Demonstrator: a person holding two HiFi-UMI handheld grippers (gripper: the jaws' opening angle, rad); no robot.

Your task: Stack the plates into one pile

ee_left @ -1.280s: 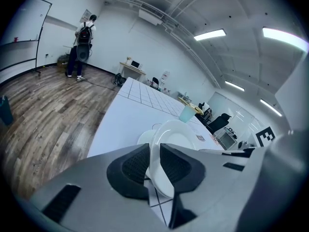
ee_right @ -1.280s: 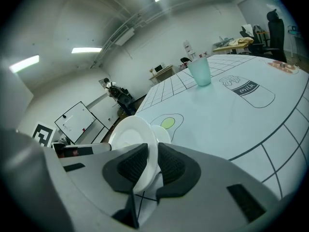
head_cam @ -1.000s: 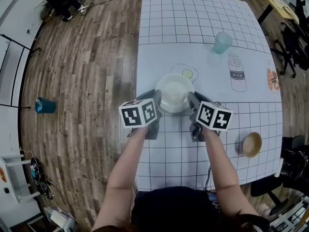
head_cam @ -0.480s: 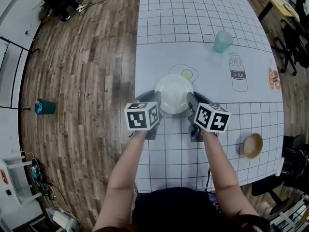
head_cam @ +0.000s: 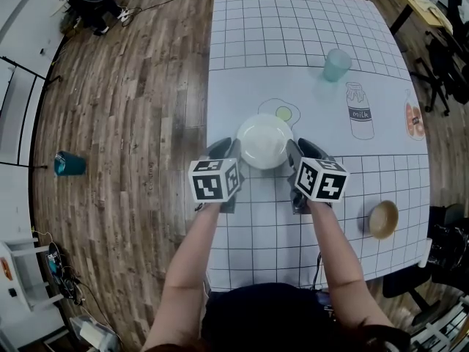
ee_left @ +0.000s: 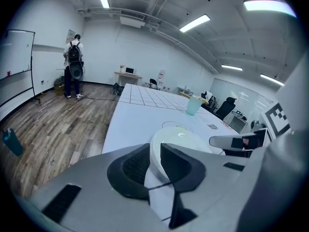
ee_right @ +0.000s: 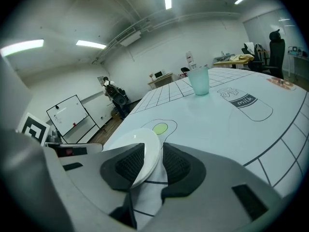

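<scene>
Left gripper is pinching the likely stiff, slick, breakable plate at nine o'clock; right gripper, jaws just opening, is loosely straddling its three-o'clock rim

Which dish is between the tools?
The white plate: the left tool grips its rim, the right tool's just-opening jaws straddle it; the brown bowl lies apart.

Your tabletop was covered by a white gridded sheet, printed with a fried egg near the middle and a milk bottle toward the right edge. A teal cup stood upright just beyond the bottle. A wooden bowl sat by the near right corner. A white plate was just on your side of the egg; whether it rested on the sheet could not be told.
</scene>
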